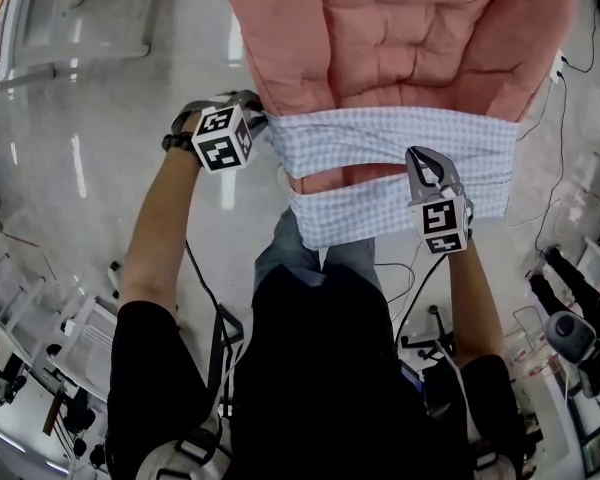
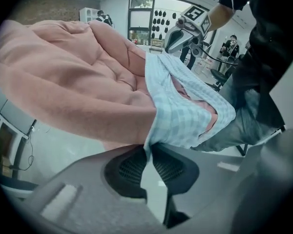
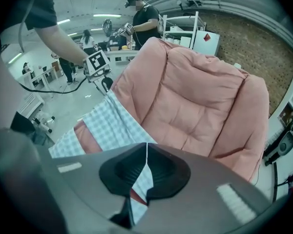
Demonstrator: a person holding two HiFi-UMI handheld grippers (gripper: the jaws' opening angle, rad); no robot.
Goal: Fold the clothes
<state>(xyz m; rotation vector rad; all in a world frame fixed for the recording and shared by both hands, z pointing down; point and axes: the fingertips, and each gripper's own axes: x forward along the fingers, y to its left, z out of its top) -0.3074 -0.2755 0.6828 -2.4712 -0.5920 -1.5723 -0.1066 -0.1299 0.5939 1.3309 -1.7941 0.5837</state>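
Jaws clamped on cloth (image 1: 380,136): left gripper (image 1: 261,120) pinching its left edge, right gripper (image 1: 421,158) a fold rightward, cloth across pink cushion (image 1: 380,38).

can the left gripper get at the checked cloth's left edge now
Likely yes: the left gripper sits at the left edge of the checked cloth, fabric pinched between its jaws, nothing blocking it.

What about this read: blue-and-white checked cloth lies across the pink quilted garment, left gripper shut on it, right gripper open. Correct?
No: the right gripper is shut on the blue-and-white checked cloth too, as the right gripper view shows. The cloth does lie across the pink quilted garment, with the left gripper shut on it.
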